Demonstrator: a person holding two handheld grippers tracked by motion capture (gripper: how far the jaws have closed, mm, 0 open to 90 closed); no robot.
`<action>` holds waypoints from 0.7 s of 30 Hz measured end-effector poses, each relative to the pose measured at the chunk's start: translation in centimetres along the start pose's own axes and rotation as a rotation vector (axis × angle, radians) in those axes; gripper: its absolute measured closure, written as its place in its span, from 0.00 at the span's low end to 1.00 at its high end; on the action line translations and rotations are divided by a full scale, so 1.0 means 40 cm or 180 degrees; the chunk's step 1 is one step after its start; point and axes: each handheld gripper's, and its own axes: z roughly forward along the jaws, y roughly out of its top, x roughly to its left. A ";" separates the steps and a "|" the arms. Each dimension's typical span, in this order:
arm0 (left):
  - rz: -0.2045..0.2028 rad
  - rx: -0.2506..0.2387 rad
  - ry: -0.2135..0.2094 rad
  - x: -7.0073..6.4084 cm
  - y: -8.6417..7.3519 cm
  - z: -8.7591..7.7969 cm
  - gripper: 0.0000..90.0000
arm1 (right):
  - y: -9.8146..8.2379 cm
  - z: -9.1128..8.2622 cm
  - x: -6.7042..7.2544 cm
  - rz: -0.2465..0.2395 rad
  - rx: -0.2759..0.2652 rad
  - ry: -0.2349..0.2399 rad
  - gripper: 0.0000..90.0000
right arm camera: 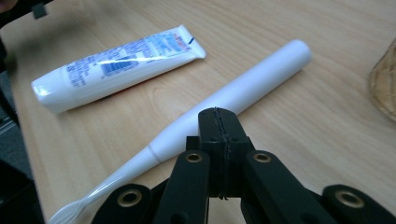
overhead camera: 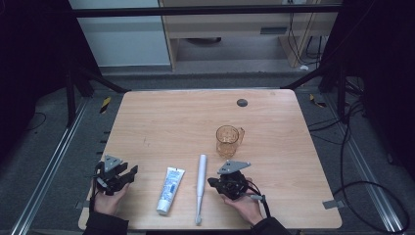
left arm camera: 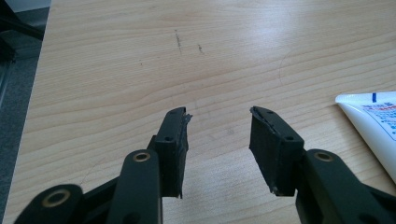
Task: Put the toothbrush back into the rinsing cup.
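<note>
Closest to the person, both hands sit at the near edge of the table (overhead camera: 147, 112), one gripper each. The toothbrush (overhead camera: 200, 188) makes a handy reference, lying lengthwise with its bristle end toward the person and its thick handle end pointing away.

The right gripper (overhead camera: 213, 182) is just right of the toothbrush, near its middle, pointing at it. In the right gripper view the right gripper (right arm camera: 219, 122) has both jaws pressed flat together with nothing between them, so it's fully closed and empty. The tip sits just in front of the white handle (right arm camera: 243, 93); can't tell whether it actually touches.

Just left of the toothbrush lies the toothpaste tube (overhead camera: 169, 190), roughly parallel to it, cap end toward the person. The two are near each other but apart.

Well left of the toothbrush, past the tube, is the left gripper (overhead camera: 131, 172). In its own view the left gripper (left arm camera: 218, 140) has its jaws partway open over bare wood, holding nothing, and the flat end of the tube (left arm camera: 373, 126) shows at the right edge.

Farther back, beyond the handle end of the toothbrush and a bit right, stands an amber glass mug (overhead camera: 228, 140), upright. Way beyond that, a small dark disc (overhead camera: 242, 103) sits near the far edge.
</note>
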 end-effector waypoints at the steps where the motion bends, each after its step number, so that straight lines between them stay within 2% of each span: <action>1: 0.0001 -0.0002 0.0001 0.000 0.000 0.000 0.62 | 0.004 0.003 -0.005 -0.0013 -0.0022 -0.0033 1.00; 9: 0.0002 0.0023 -0.0010 0.000 0.000 0.006 0.63 | 0.047 0.027 -0.036 0.0068 -0.0163 -0.0192 1.00; 21: 0.0016 0.0031 -0.0022 -0.001 0.002 0.011 0.64 | 0.111 0.084 -0.079 0.0179 -0.0268 -0.0375 1.00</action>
